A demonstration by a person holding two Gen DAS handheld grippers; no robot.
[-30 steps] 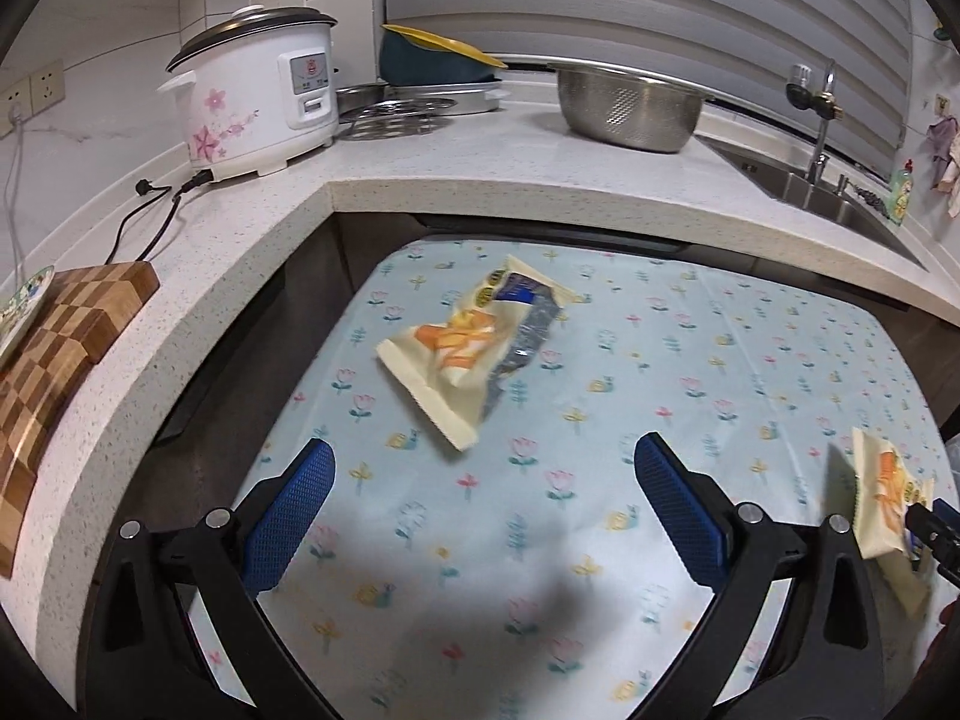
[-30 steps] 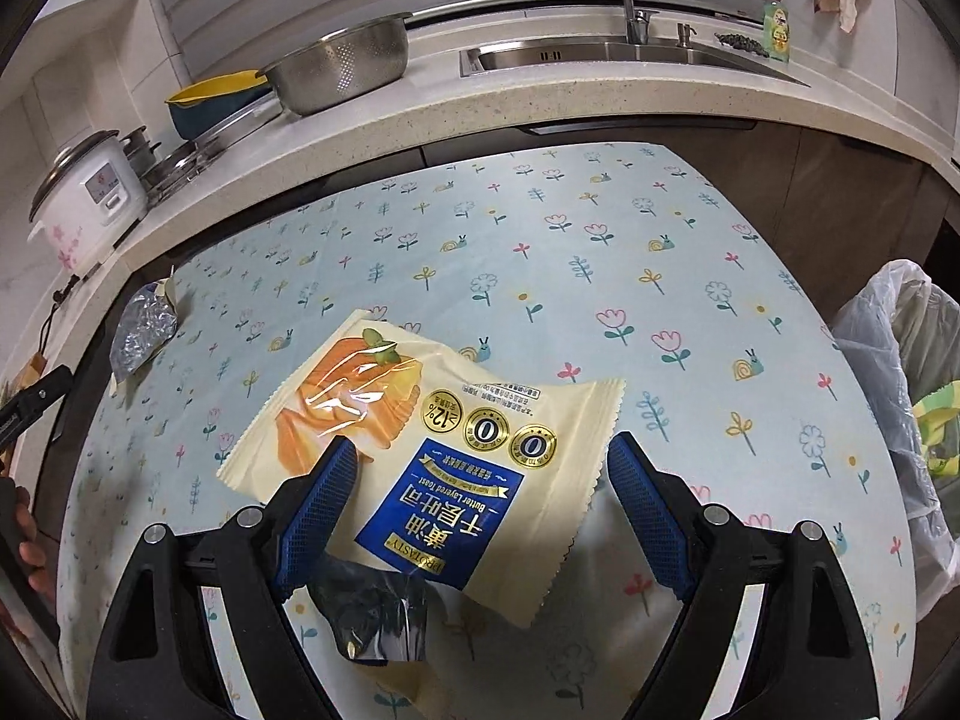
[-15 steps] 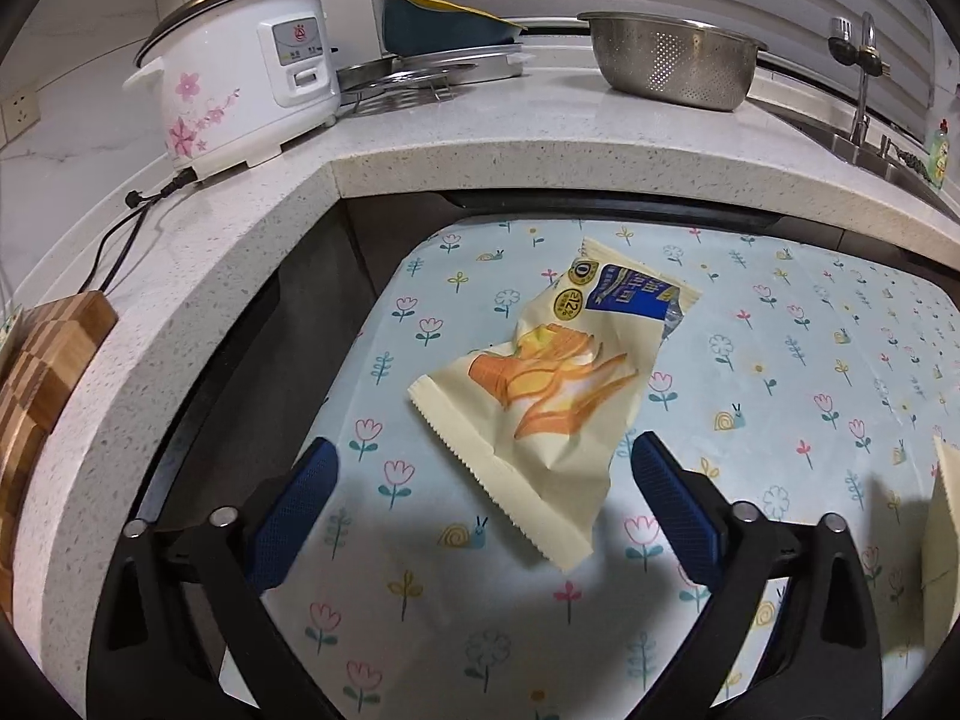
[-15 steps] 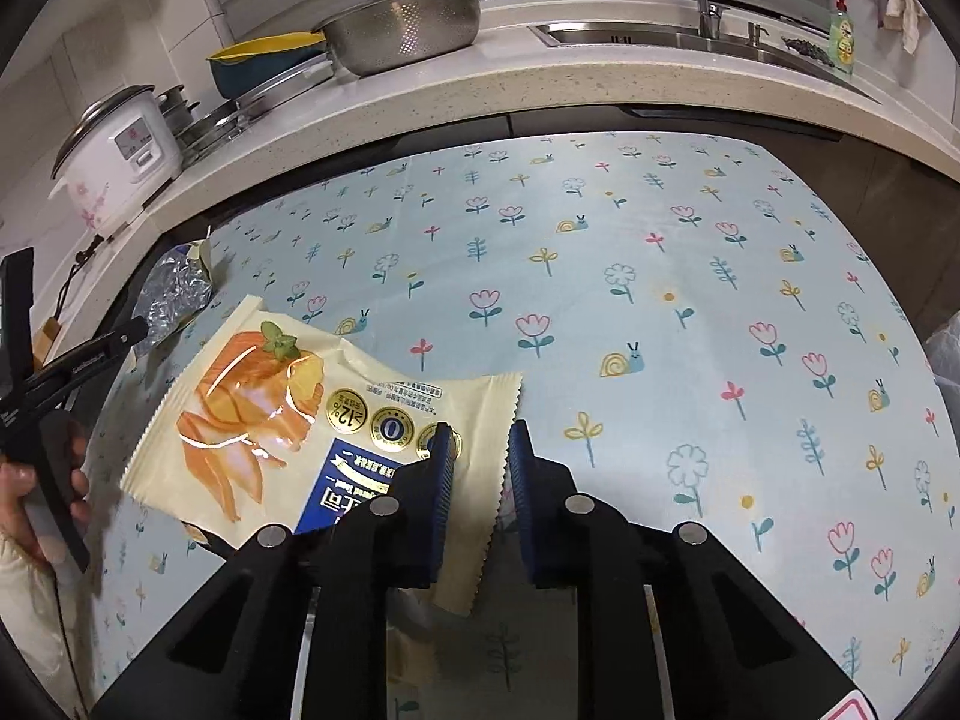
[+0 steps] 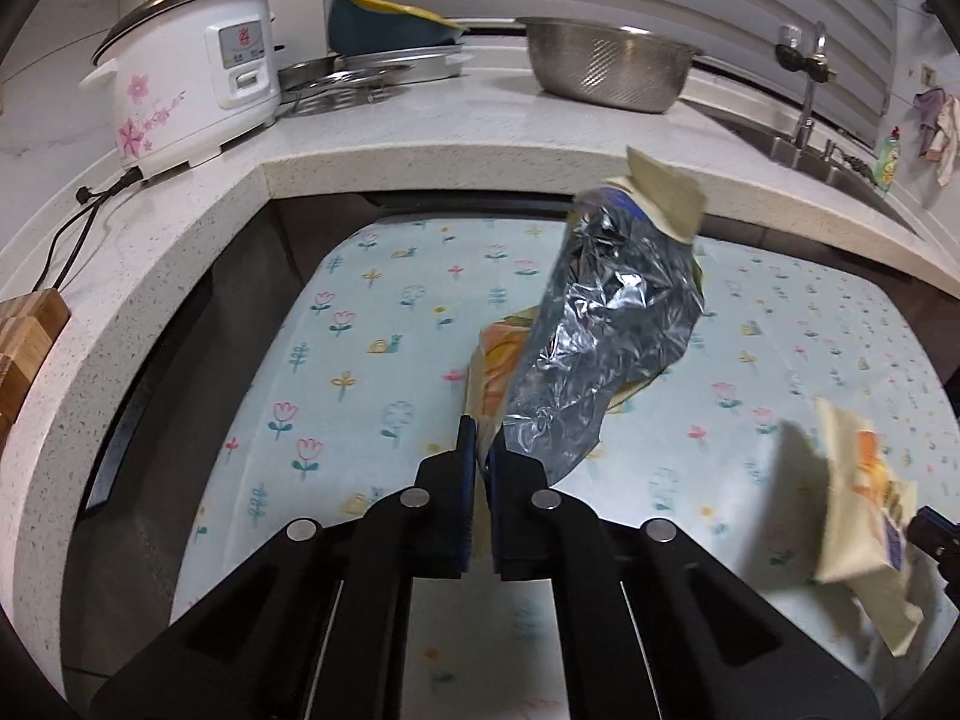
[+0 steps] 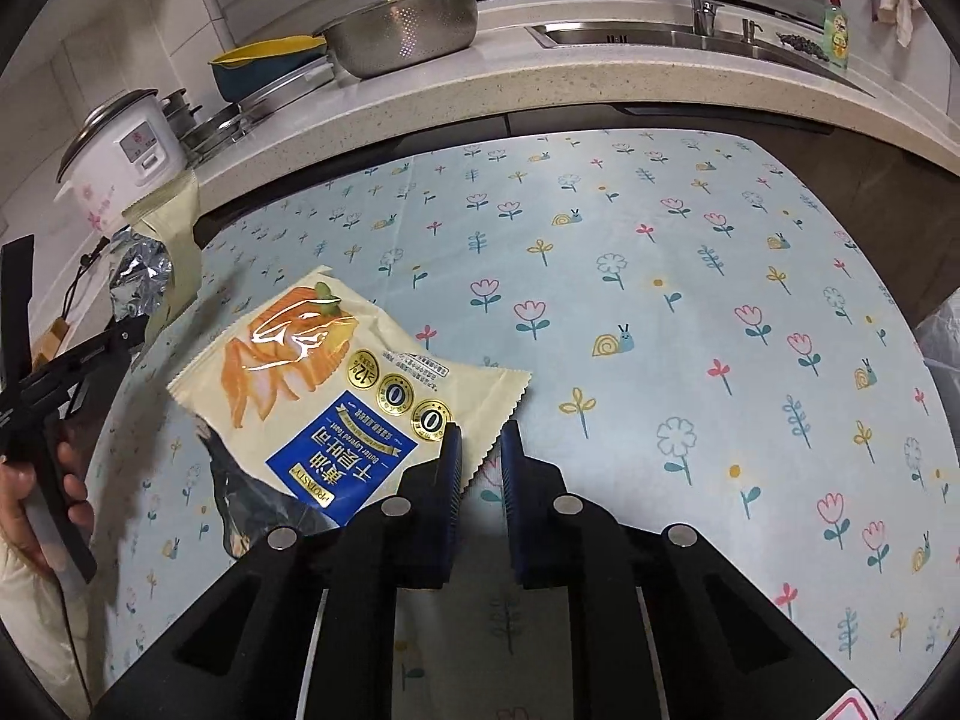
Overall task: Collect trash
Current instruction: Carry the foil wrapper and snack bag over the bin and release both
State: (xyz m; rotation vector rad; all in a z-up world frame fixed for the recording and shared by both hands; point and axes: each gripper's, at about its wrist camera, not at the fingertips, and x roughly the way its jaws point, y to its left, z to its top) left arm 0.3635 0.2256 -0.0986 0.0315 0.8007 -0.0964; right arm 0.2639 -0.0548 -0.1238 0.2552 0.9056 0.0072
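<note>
My left gripper (image 5: 483,450) is shut on an empty snack wrapper (image 5: 606,336), cream outside and silver inside, and holds it up above the flowered tablecloth (image 5: 372,360). My right gripper (image 6: 480,450) is shut on the edge of a second wrapper (image 6: 336,384), cream with an orange picture and a blue label, lifted off the cloth. That second wrapper also shows in the left wrist view (image 5: 864,516) at the right edge. The left gripper with its wrapper (image 6: 144,276) shows at the left of the right wrist view.
A stone counter (image 5: 420,138) wraps around the table's far and left sides, with a white rice cooker (image 5: 192,78), a steel colander (image 5: 606,66) and a sink (image 6: 678,36). A clear trash bag (image 6: 945,330) hangs at the table's right edge.
My left gripper moved onto the wrapper, shut on it and lifted it upright. My right gripper shut on its wrapper half a second ago and has raised it a little.
</note>
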